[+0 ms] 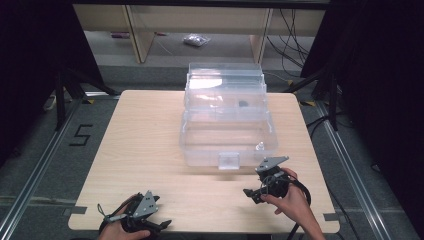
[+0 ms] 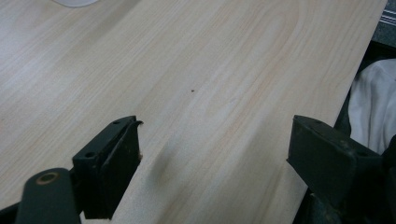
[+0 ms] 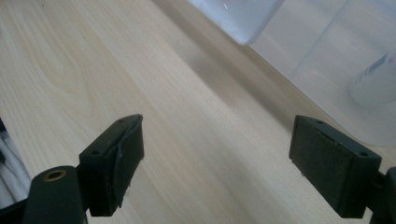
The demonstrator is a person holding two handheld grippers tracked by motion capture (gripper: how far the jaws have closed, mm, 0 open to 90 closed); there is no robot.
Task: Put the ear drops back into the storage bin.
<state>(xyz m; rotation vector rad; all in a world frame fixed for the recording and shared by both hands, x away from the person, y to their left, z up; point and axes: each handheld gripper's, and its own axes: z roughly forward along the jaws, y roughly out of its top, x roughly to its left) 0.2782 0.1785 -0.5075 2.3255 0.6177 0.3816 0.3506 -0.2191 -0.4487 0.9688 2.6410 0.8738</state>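
Right claw (image 1: 252, 193), at the lower right of the high view, is standing spread and empty, its tips pointing toward frame left while the person's hand (image 1: 290, 200) is gripping it from behind. In the right gripper view the right claw is hanging just above bare counter (image 3: 93, 70), with the clear plastic box (image 3: 327, 56) occupying the upper right of that frame and a small white bottle (image 3: 378, 79) showing through its wall. Left claw (image 1: 162, 223), at the bottom edge of the high view left of centre, is likewise standing spread and gripping nothing; in the left gripper view it is looking across bare wood toward the counter's edge at frame right.

The clear plastic box (image 1: 227, 135) is sitting at centre frame in the high view with its lid (image 1: 225, 75) thrown back, a latch tab (image 1: 229, 160) at the middle of its near wall and the small white bottle (image 1: 259, 146) inside at the near right corner; a small dark item (image 1: 242, 104) is lying in the upper tray.

Judged risk: the box is likely light and its walls slick and see-through, so a claw reaching for the bottle could be striking the near wall and sliding the whole box, or tipping the upright bottle, if the approach is coming in low rather than over the rim
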